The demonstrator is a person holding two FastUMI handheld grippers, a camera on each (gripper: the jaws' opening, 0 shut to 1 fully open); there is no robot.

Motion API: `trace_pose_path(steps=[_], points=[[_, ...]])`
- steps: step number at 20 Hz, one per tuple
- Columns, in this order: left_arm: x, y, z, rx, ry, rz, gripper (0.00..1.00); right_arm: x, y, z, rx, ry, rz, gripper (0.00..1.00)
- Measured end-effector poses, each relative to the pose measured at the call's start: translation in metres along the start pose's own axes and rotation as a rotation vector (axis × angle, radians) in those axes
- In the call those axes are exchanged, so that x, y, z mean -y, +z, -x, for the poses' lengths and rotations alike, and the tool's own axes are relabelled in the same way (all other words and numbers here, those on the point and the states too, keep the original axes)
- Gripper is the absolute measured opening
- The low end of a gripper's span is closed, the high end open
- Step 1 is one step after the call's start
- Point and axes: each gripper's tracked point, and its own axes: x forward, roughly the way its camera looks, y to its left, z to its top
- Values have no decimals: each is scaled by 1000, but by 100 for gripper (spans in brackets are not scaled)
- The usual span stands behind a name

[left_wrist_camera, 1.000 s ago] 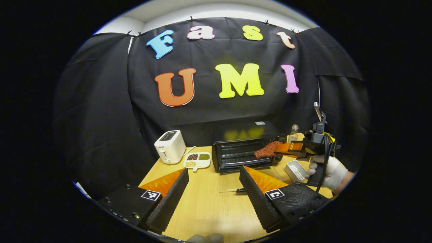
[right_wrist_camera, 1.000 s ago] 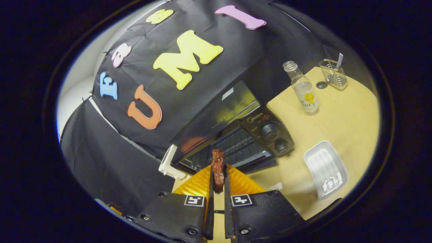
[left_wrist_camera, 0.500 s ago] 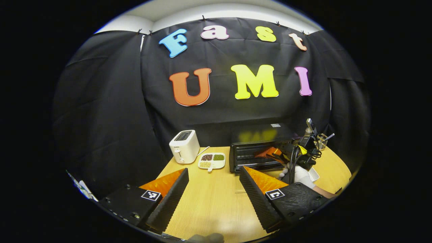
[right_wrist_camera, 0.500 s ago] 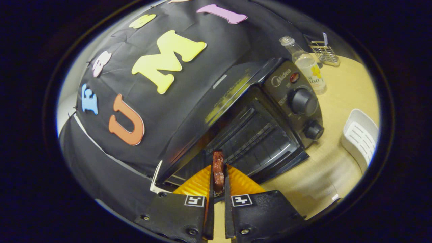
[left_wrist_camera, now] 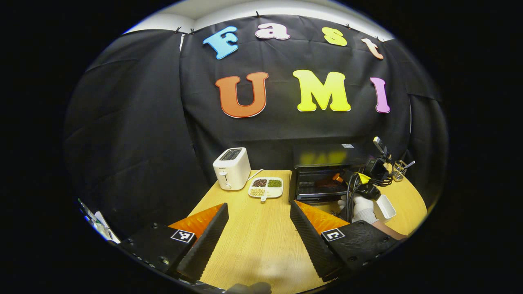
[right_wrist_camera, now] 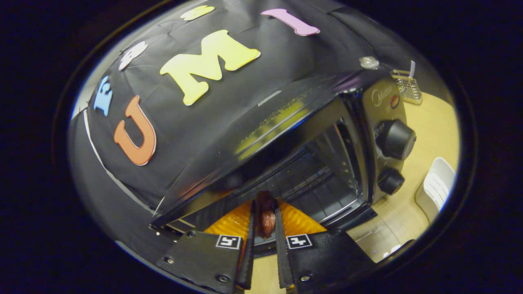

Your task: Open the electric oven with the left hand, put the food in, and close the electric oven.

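The right tongs are tilted, reaching into the mouth of the open electric oven. Their fingers are nearly closed, pressing from both sides on a reddish-brown piece of food held just inside the opening, above the rack. In the left gripper view a gloved hand grips them in front of the oven. The left tongs hover low over the wooden worktop, jaws spread wide, holding nothing. A white divided dish with dark, green and pale grains lies between a white toaster and the oven. A white tray sits right of the oven.
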Motion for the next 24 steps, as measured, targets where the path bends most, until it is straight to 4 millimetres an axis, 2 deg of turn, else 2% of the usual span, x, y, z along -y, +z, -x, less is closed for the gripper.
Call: trace_pose_path(steps=[1,2,6,8,9,12,15,17,18,19,22,24], points=[[-1,-3,1,1,-1,2,97,5,3,1,4,-24,51,31],[0,-2,-1,-1,-5,5,97,10,5,5,10,-46,102,40],[7,2,-3,11,-18,21,97,15,13,11,25,-55,218,51],[12,-1,-6,15,-28,25,97,15,16,24,21,-46,262,61],[15,-1,-5,17,-34,26,97,14,19,32,18,-35,283,63],[24,-2,-3,32,-50,21,97,7,22,64,-5,16,380,77],[35,5,-1,70,-67,-7,97,-1,46,116,11,63,513,79],[47,3,-1,79,-91,0,97,-17,63,161,21,140,537,80],[56,1,0,83,-109,10,97,-24,70,184,15,183,550,92],[64,0,0,83,-125,18,96,-23,79,204,15,195,565,100],[94,-6,-2,85,-171,29,97,-12,122,261,74,184,607,100],[113,-15,-4,73,-178,22,96,6,142,294,84,186,601,100]])
